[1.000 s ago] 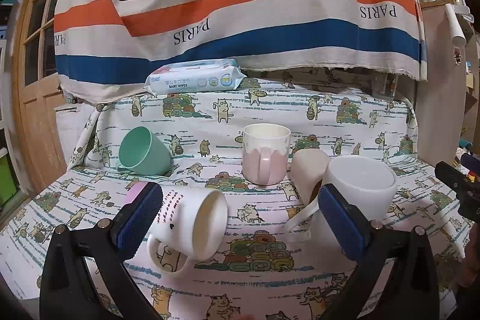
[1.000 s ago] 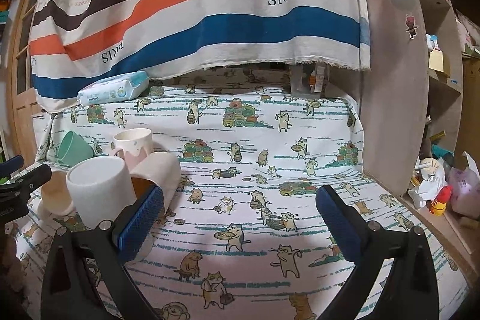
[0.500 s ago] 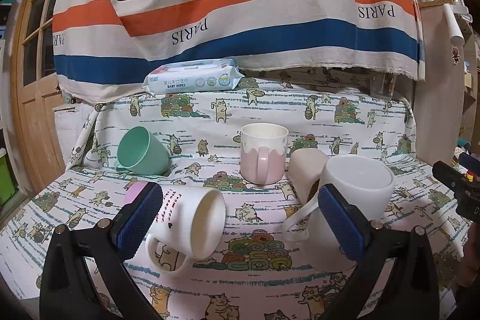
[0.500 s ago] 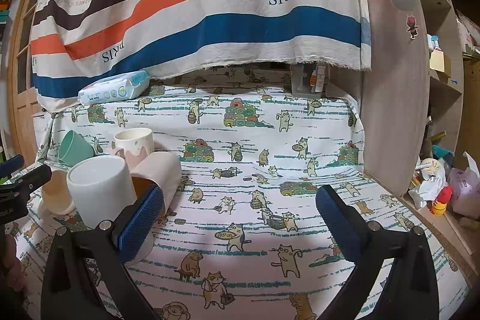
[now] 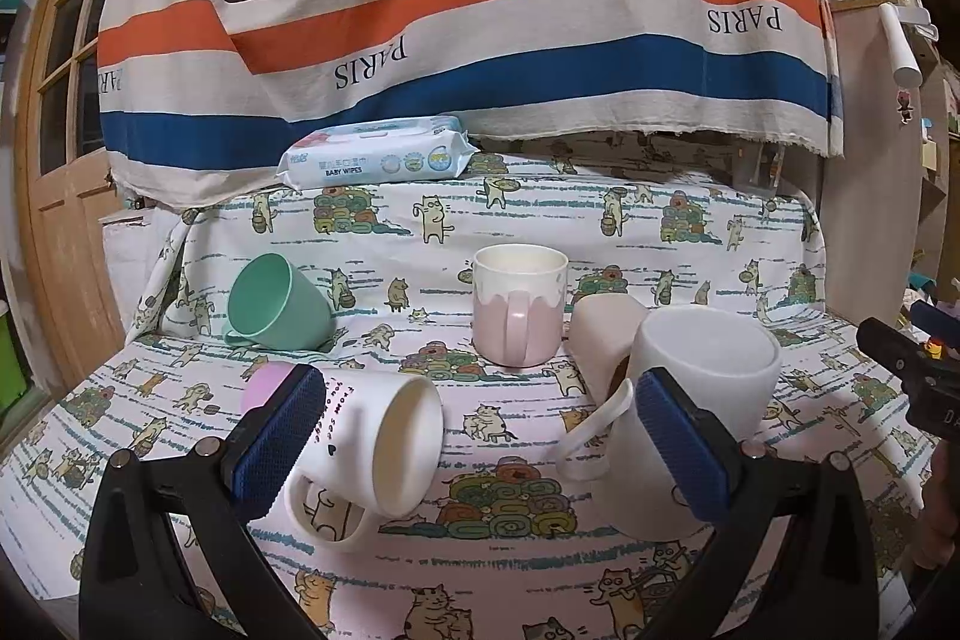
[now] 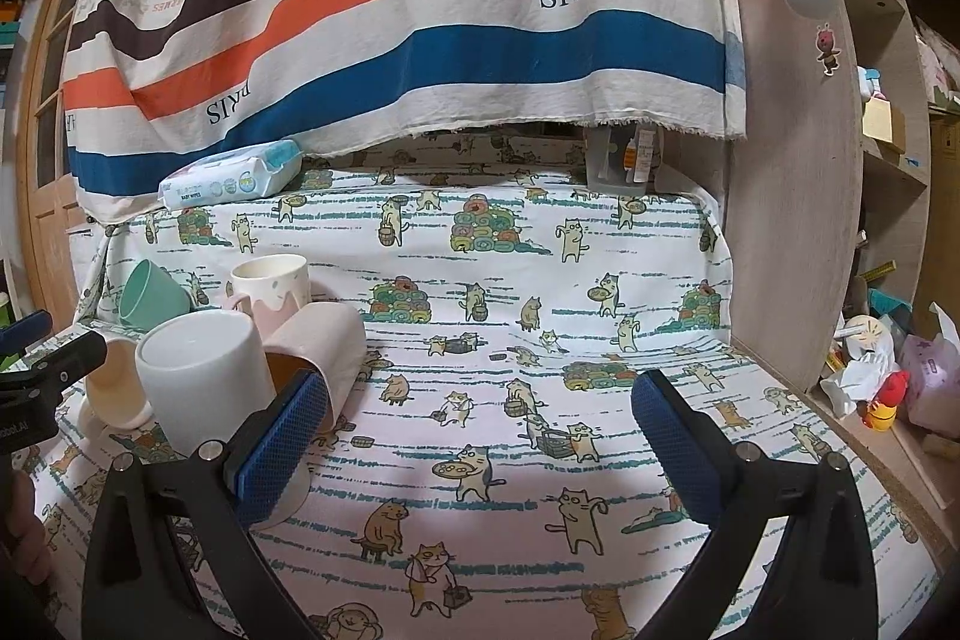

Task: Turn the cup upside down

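Several cups sit on the cat-print cloth. A white mug with lettering (image 5: 384,454) lies on its side, mouth toward me, by my left gripper's left finger. A plain white mug (image 5: 702,388) stands upside down by the right finger; it also shows in the right wrist view (image 6: 204,376). A pink-and-cream mug (image 5: 519,304) stands upright behind. A beige cup (image 5: 603,340) and a green cup (image 5: 276,304) lie tilted. My left gripper (image 5: 480,448) is open and empty. My right gripper (image 6: 474,448) is open and empty over bare cloth, right of the cups.
A baby wipes pack (image 5: 378,157) lies at the back under a striped hanging cloth (image 5: 480,10). A wooden shelf unit (image 6: 810,220) stands at the right edge, with clutter beside it. A wooden door (image 5: 54,160) is at the left.
The left wrist view has shifted slightly; cups appear a little lower and closer. No cup has moved. Both grippers stay open.
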`<state>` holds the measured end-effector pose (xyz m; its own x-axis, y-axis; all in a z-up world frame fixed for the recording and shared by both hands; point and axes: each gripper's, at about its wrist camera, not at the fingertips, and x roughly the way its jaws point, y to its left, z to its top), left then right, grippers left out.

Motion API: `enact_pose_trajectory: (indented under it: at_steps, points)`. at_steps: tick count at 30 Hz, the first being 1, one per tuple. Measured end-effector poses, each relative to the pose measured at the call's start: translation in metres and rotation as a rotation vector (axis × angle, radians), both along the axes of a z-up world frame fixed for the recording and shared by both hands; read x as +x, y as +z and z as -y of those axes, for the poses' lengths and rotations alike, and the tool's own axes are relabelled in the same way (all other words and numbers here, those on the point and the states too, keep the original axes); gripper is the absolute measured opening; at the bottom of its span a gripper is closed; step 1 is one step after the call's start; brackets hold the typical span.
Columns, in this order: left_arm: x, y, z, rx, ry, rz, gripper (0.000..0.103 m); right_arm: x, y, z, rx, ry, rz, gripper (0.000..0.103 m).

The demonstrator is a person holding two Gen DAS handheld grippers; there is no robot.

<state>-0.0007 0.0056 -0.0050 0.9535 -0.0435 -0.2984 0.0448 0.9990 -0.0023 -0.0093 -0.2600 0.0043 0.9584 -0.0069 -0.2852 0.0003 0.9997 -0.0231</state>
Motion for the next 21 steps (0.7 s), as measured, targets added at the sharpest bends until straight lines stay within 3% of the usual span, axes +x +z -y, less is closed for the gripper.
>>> enact_pose_trajectory:
  at_steps: [21]
  points:
    - [0.0008,-0.0013,0.0009,-0.005,0.007,0.003,0.103,-0.0017,0.0002,-0.0029,-0.009,0.000,0.004,0.102]
